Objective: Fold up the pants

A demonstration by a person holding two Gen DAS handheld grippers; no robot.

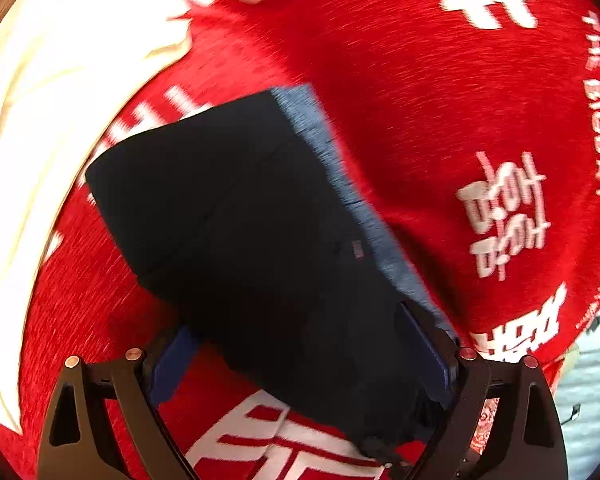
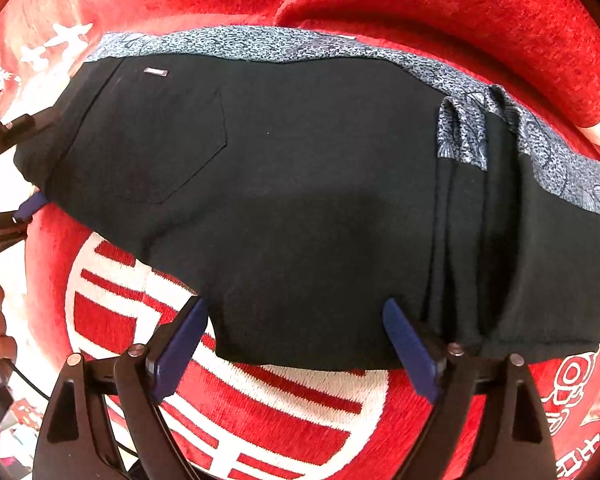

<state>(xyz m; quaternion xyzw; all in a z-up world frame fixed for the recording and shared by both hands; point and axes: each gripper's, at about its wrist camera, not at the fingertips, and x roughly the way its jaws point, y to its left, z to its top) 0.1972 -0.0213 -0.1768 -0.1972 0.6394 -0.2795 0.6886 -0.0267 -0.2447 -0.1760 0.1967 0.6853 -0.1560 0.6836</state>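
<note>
The pants (image 2: 300,184) lie folded on the blanket (image 2: 284,412). In the right wrist view their pocket (image 2: 156,140) sits at 10 o'clock, the stacked folds (image 2: 472,220) at 3 o'clock, the left gripper (image 2: 16,168) at 9 o'clock.

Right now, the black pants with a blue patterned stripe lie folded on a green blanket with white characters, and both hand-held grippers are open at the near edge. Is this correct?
One detail is wrong: the blanket is red, not green, as the right wrist view shows. The rest stands: the black pants lie folded on it, and the right hand-held gripper and the left hand-held gripper are open.
</note>
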